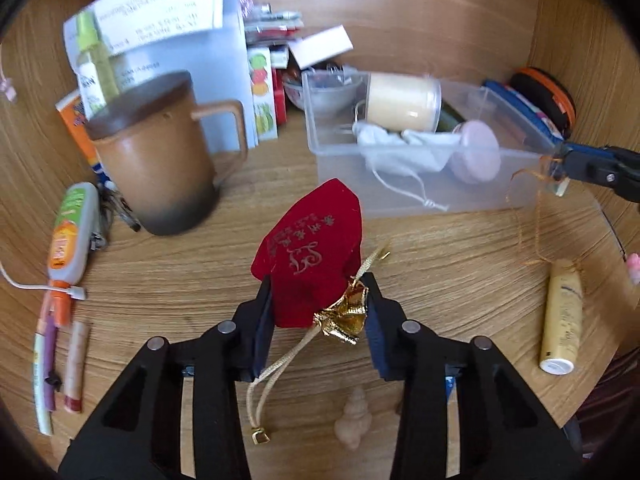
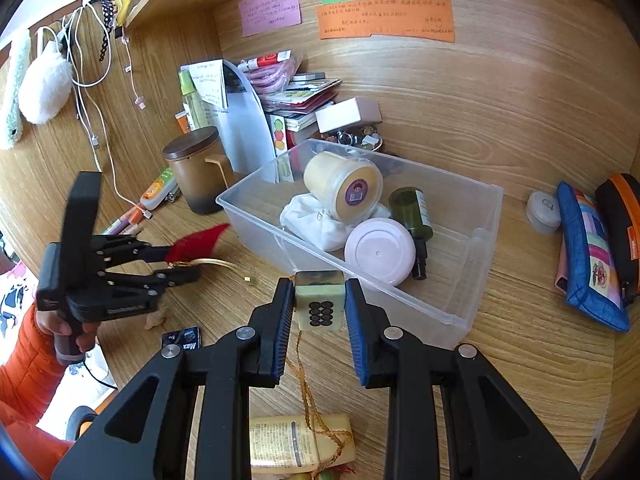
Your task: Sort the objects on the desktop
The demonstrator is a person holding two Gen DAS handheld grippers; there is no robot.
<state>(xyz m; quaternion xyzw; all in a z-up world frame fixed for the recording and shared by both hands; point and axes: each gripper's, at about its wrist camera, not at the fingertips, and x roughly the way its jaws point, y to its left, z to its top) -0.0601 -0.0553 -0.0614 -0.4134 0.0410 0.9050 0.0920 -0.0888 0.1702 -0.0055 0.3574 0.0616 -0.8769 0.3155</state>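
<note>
Wooden bench (image 2: 520, 340) w/ clear bin (image 2: 472, 316) just ahead: my right gripper (image 2: 320, 304) clamps a hard, slick mahjong tile (image 2: 320, 304) by its sides, left gripper (image 1: 320, 304) pinches a soft, light red pouch (image 1: 312, 256) near its neck.

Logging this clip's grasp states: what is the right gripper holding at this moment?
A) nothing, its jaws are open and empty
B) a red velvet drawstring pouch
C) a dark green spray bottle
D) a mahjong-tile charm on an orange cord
D: in the right wrist view the right gripper is shut on the mahjong-tile charm, its cord trailing below, while the red pouch sits in the left gripper.
</note>
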